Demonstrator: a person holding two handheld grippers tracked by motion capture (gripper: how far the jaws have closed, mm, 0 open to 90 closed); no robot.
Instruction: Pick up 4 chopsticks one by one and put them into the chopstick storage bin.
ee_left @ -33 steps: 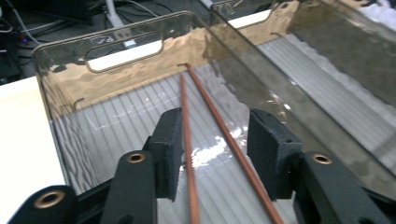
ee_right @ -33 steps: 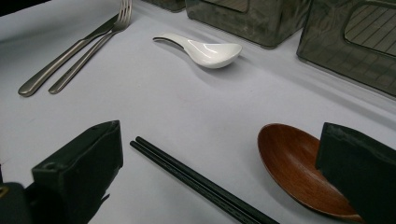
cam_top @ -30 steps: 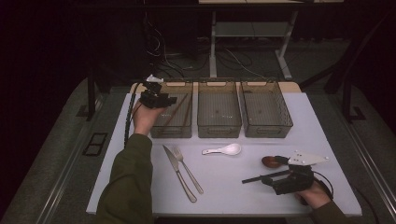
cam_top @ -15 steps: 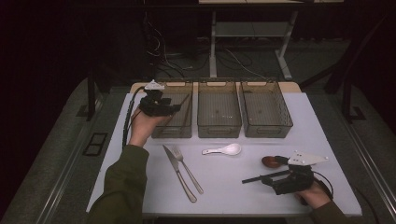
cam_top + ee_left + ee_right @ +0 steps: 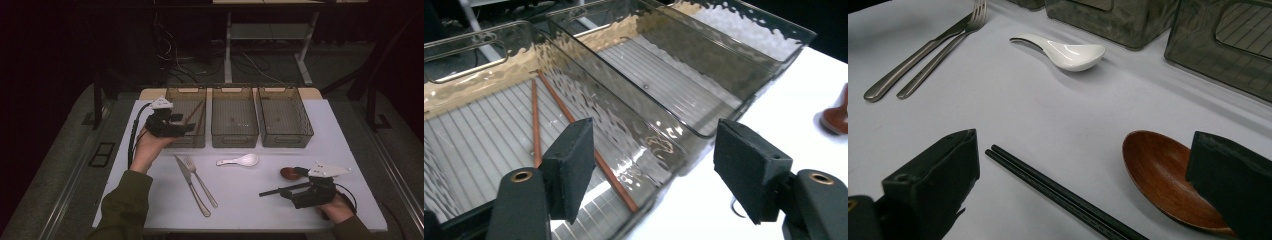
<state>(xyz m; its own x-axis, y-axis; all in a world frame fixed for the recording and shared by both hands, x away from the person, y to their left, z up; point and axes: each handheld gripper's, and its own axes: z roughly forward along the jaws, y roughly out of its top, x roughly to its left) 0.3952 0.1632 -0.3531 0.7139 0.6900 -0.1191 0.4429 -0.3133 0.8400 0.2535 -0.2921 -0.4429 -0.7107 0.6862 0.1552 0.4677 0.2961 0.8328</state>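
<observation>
High view: left gripper [image 5: 186,126] hangs over the left bin [image 5: 176,98], where the brown chopsticks [image 5: 192,116] lie.
Its jaws have just been opening and stand apart, nothing between them; the chopsticks rest just below and ahead. Right gripper [image 5: 264,192] rests released on the table [image 5: 240,210], black chopsticks [image 5: 1058,192] lying between its jaws, wooden spoon [image 5: 1168,180] by one.

Left gripper [image 5: 186,126] hangs at the near wall of the left bin [image 5: 172,102], jaws just opened wide, nothing between them. Below it, left of centre, knife [image 5: 191,185] and fork [image 5: 200,182] lie side by side, with bare table on their left. White spoon [image 5: 239,161] sits mid-frame, open lane beneath. Lower right, black chopsticks [image 5: 1058,195] and brown spoon [image 5: 1163,177] crowd the right gripper [image 5: 1088,185].
</observation>
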